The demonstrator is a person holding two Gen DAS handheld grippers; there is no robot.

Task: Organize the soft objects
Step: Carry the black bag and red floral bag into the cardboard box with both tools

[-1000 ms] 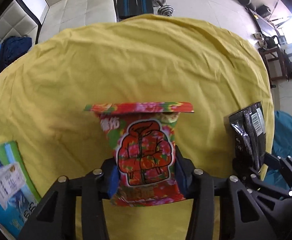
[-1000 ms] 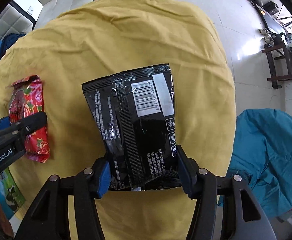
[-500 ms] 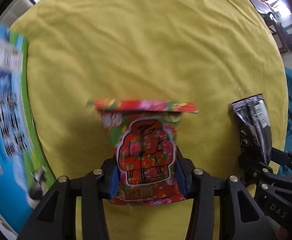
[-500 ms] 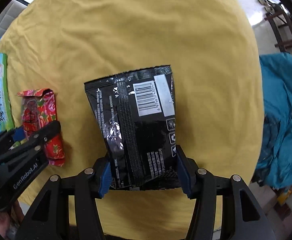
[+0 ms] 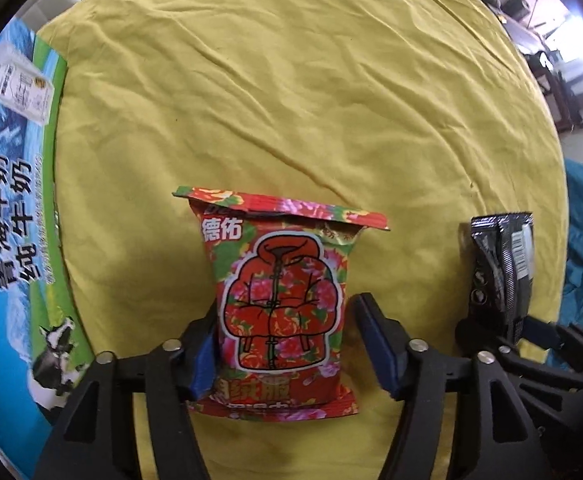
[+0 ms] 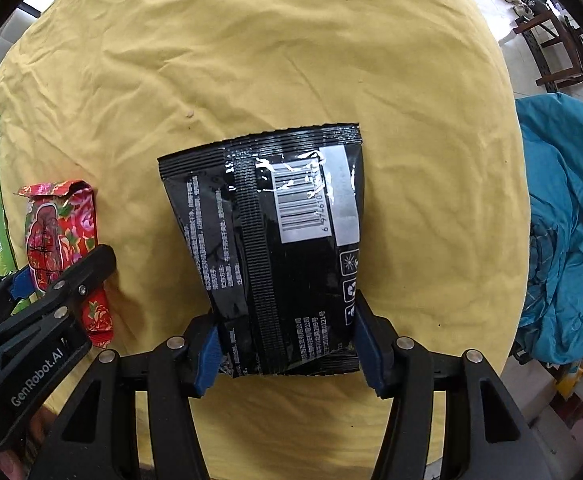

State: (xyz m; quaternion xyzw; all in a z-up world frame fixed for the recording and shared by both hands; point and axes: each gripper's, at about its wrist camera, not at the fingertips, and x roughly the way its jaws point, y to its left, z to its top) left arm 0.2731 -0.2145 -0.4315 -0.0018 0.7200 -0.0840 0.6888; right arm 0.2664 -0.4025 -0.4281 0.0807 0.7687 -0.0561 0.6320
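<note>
A red floral snack packet (image 5: 279, 300) lies on the yellow cloth (image 5: 291, 100), between the fingers of my left gripper (image 5: 287, 344). Its jaws are opening, and the right pad stands clear of the packet. My right gripper (image 6: 287, 340) is shut on a black foil packet (image 6: 275, 240), barcode side up, with both blue pads pressing its lower edges. In the right wrist view the red packet (image 6: 63, 236) and left gripper (image 6: 51, 292) sit at the left. In the left wrist view the black packet (image 5: 503, 272) and right gripper (image 5: 531, 332) are at the right.
A blue and green milk carton box (image 5: 11, 200) lies along the table's left edge. Teal fabric (image 6: 563, 240) is bunched beyond the round table's right edge. Dark wooden furniture (image 6: 559, 52) stands on the tiled floor at the upper right.
Both grippers moved across the table with their packets, bringing the milk box closer at the left. The left jaws have parted from the red packet. The right still grips the black packet.
</note>
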